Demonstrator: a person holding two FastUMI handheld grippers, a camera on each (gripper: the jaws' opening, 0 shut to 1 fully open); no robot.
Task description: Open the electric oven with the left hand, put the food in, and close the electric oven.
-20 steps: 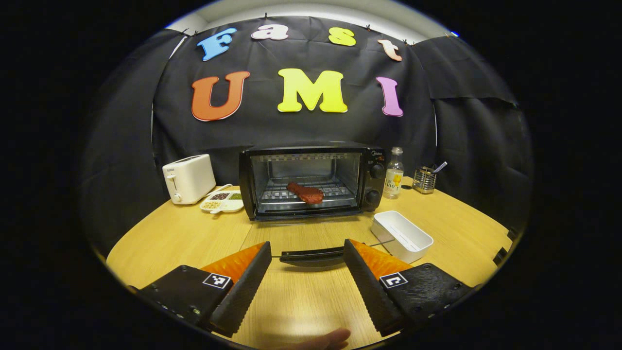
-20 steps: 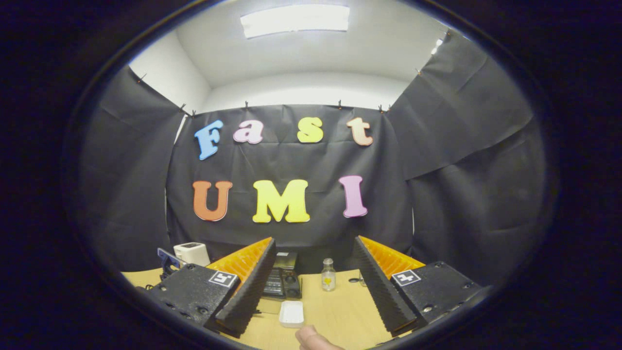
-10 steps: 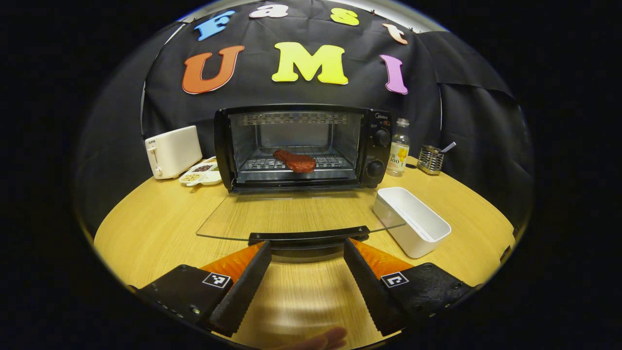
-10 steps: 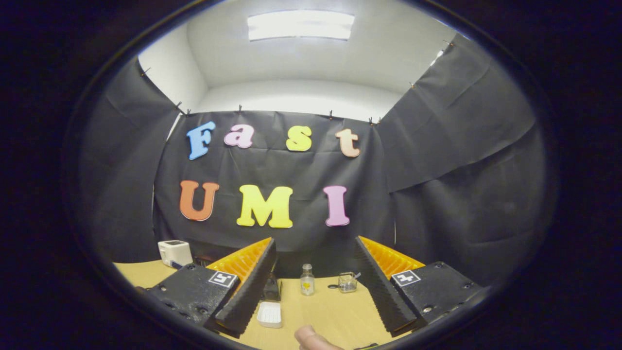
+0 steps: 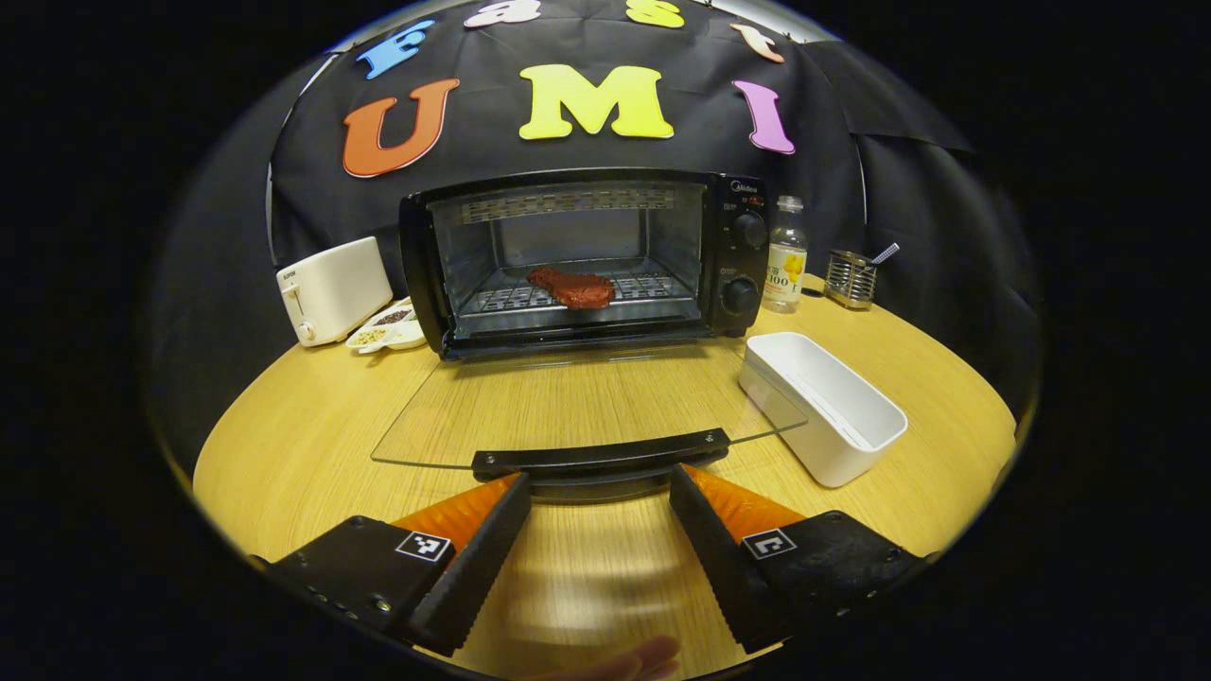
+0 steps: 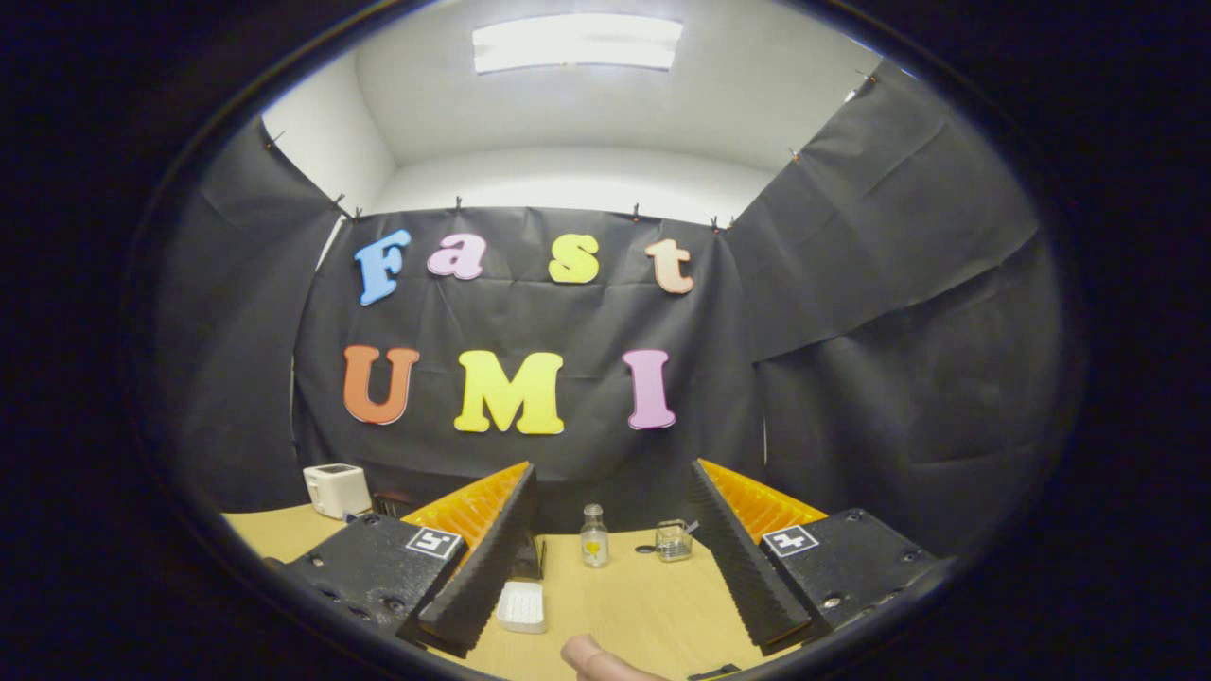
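Oven [image 5: 587, 255] first, as the left gripper view has it: the black electric oven stands at the back of the round wooden table [image 5: 312, 445], against the black cloth wall. Its glass door [image 5: 577, 411] is swung fully down and lies flat toward the camera, with the black door handle [image 5: 601, 454] along its near edge. On the wire rack inside lies 1 reddish-brown piece of food [image 5: 572, 287], a little left of the middle. 2 dark knobs [image 5: 743, 265] sit one above the other on the oven's right panel.

The left gripper [image 5: 598, 492] hangs low over the table just in front of the handle, its 2 fingers spread wide with nothing between them; the fingertips [image 5: 516, 487] come up close under the handle, and I cannot tell whether they touch it.

Left of the oven stand a white toaster [image 5: 331, 288] and a divided white dish [image 5: 388, 328] holding grains or spices. Right of the oven are a small clear bottle [image 5: 785, 255] and a wire holder [image 5: 850, 277]. An empty white rectangular container [image 5: 821, 405] sits near the door's right edge.

In the right gripper view, the right gripper [image 6: 610, 501] points high at the cloth wall, its 2 fingers wide apart and holding nothing. Low in that view show the table [image 6: 643, 596], the toaster [image 6: 336, 489], the bottle [image 6: 593, 536], the wire holder [image 6: 673, 540] and the white container [image 6: 523, 606]. A fingertip of the person's hand [image 6: 591, 657] shows at the bottom edge.
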